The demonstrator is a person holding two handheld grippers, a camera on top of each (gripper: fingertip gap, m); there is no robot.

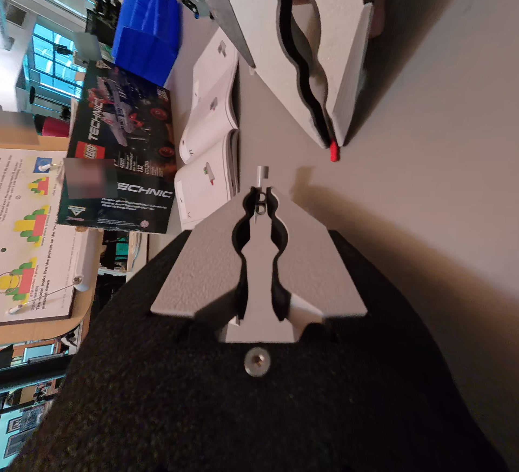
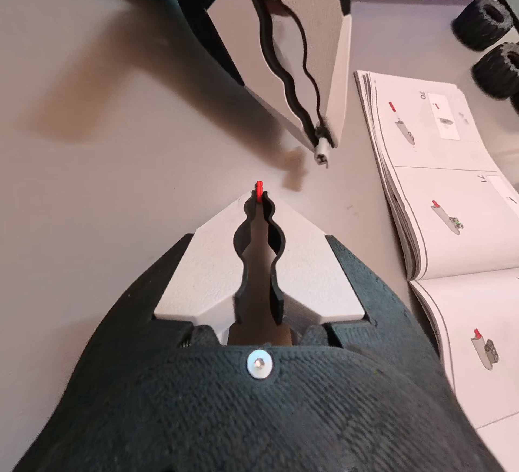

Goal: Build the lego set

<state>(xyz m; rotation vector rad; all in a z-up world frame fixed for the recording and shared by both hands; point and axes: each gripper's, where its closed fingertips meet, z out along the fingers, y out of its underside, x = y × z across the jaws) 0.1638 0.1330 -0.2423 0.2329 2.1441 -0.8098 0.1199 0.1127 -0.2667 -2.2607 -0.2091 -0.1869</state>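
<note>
My left gripper (image 1: 261, 190) is shut on a small light-grey lego piece (image 1: 262, 174) with a dark connector at its tips; the piece sticks out ahead over the grey table. It also shows in the right wrist view (image 2: 322, 149), held by the left gripper (image 2: 323, 135). My right gripper (image 2: 259, 194) is shut on a small red pin (image 2: 259, 188) that pokes out of its tips. In the left wrist view the right gripper (image 1: 333, 144) comes in from above with the red pin (image 1: 334, 151). The two held parts are a short way apart.
An open instruction booklet (image 2: 438, 177) lies on the table beside the grippers, also in the left wrist view (image 1: 210, 132). The set's box (image 1: 123, 149) and a blue bin (image 1: 146, 26) stand behind it. Black tyres (image 2: 486, 26) sit at the far right. Left tips to right tips: about 6 centimetres.
</note>
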